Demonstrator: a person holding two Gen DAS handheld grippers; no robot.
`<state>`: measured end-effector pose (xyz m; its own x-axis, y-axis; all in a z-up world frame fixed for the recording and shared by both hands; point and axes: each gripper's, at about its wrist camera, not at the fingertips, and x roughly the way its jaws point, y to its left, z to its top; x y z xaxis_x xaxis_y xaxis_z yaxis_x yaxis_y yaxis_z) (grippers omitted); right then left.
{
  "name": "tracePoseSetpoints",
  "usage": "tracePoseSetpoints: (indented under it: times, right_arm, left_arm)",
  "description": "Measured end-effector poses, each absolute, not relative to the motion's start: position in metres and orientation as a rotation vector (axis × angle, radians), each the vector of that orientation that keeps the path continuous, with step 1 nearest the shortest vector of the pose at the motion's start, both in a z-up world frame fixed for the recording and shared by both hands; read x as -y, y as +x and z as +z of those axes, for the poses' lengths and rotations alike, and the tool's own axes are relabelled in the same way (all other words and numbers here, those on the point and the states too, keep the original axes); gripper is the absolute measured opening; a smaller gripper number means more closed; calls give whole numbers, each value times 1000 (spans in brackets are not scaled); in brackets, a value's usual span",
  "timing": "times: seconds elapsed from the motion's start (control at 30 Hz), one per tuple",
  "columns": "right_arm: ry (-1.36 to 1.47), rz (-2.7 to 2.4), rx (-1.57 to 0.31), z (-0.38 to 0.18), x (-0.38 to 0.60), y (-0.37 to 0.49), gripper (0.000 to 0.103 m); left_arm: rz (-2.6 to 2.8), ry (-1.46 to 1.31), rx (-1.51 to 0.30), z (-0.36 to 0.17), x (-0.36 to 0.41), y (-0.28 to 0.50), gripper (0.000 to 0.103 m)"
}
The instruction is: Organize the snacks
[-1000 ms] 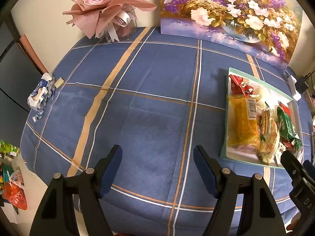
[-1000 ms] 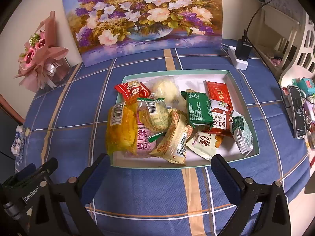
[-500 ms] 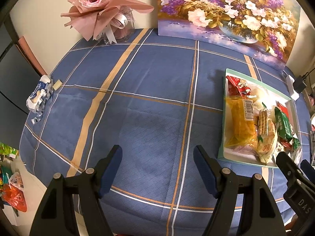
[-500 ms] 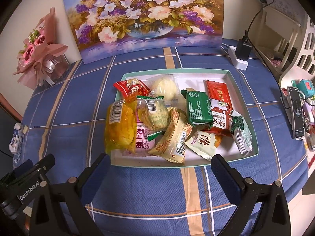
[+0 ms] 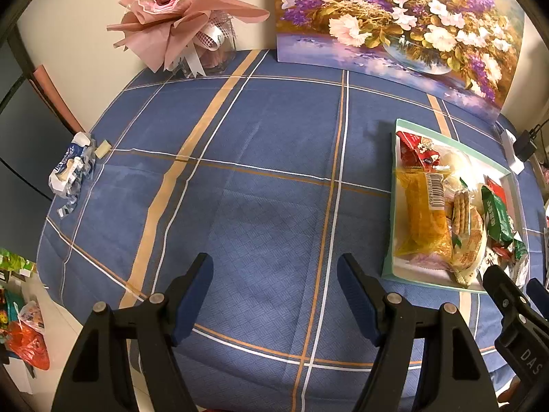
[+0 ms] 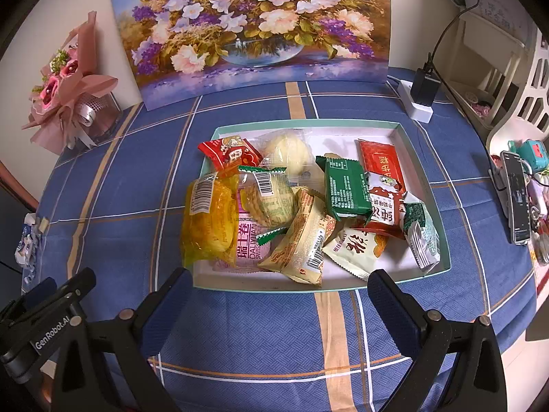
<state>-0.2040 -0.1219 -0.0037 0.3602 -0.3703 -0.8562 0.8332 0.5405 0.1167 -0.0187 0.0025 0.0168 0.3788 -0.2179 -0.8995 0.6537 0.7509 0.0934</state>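
A shallow box tray [image 6: 429, 178] with a teal rim lies on the blue plaid tablecloth, full of several snack packets: a yellow cake packet [image 6: 209, 223], a green packet [image 6: 346, 187], a red packet [image 6: 379, 164], a cream packet [image 6: 305, 240]. My right gripper [image 6: 279, 288] is open and empty, hovering just in front of the tray's near edge. My left gripper [image 5: 274, 274] is open and empty over bare cloth left of the tray [image 5: 389, 237]; the yellow packet [image 5: 422, 219] shows there too.
A flower painting [image 6: 254, 27] leans on the back wall. A pink bouquet [image 5: 182, 17] stands at the back left. Crumpled wrappers [image 5: 70, 168] lie at the left table edge. A charger and power strip [image 6: 422, 96] sit back right; a phone [image 6: 518, 195] lies at the right.
Both grippers have drifted slightly; the left view has shifted so the tray sits a little further left and lower. Both stay open and empty. No snack has moved.
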Motion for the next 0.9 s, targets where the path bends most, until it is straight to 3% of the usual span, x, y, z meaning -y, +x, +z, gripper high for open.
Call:
tracePoseSetpoints:
  times: [0.9]
  right_arm:
    - [604, -835, -899, -5, 122, -203, 103]
  left_arm:
    - [-583, 461, -1050, 17, -3, -17, 76]
